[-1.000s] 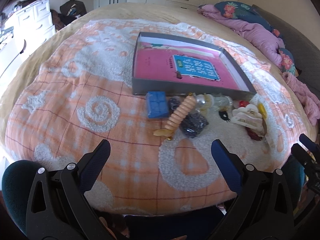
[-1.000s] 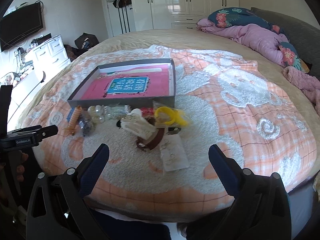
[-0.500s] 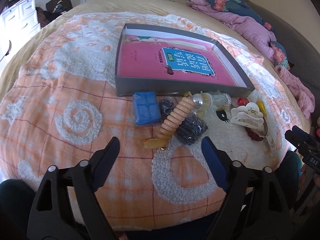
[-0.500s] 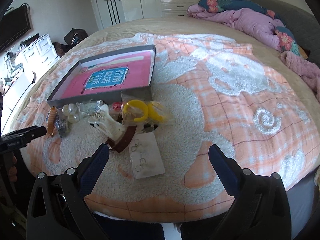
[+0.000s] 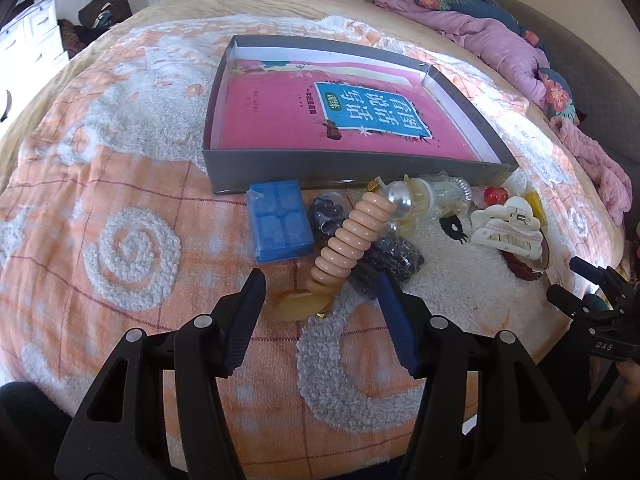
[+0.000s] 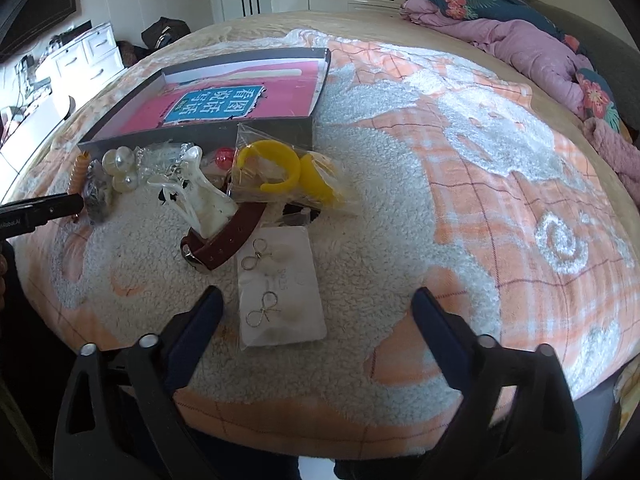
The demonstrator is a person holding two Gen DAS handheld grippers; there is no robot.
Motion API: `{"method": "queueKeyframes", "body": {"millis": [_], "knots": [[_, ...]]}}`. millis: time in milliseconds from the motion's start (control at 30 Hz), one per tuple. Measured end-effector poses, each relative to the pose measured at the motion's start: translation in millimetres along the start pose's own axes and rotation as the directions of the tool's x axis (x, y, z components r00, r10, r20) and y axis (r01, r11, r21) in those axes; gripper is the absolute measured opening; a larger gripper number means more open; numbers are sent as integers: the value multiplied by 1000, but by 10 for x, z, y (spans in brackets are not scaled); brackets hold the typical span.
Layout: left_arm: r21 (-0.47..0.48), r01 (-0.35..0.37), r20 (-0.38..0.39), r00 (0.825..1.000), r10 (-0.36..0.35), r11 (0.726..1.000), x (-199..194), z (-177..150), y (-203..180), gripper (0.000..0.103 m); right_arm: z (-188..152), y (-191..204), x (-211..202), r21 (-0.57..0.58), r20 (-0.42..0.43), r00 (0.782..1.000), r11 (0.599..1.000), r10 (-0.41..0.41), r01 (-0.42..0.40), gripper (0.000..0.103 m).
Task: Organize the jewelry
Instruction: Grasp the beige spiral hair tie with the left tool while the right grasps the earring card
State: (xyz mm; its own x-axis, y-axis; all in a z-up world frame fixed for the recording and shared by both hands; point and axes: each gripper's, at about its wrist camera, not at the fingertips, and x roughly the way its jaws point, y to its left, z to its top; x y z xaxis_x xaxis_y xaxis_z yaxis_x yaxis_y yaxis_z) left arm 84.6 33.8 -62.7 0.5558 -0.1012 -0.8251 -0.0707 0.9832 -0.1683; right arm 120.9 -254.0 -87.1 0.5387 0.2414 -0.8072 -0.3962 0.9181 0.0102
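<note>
- Left wrist view: my left gripper is spread wide just above the bed, its fingers on either side of the near end of a peach ribbed hair clip, not gripping it.
- Just beyond my left finger lies a blue case; past my right finger sits a bag of dark beads.
- Farther ahead stands the grey box with a pink book lying inside it.
- Ahead and to the right are a white claw clip and my other gripper's tip.
- Right wrist view: my right gripper is also spread and holds nothing, and an earring card lies between its fingers.
- Just ahead of it are a maroon strap and yellow rings in a bag.
</note>
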Motion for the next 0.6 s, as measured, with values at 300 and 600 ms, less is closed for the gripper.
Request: {"method": "queueKeyframes", "body": {"millis": [300,600], "knots": [[11,25,-7,1000,-25,1000,76,49,-28,36,93,0,79,-40,32,999,999,32,-31,53],[37,77,0,997,-77,996,83,43,-106,11,40,-155,-20,-1,47,998,999,40,-40,39]]}}
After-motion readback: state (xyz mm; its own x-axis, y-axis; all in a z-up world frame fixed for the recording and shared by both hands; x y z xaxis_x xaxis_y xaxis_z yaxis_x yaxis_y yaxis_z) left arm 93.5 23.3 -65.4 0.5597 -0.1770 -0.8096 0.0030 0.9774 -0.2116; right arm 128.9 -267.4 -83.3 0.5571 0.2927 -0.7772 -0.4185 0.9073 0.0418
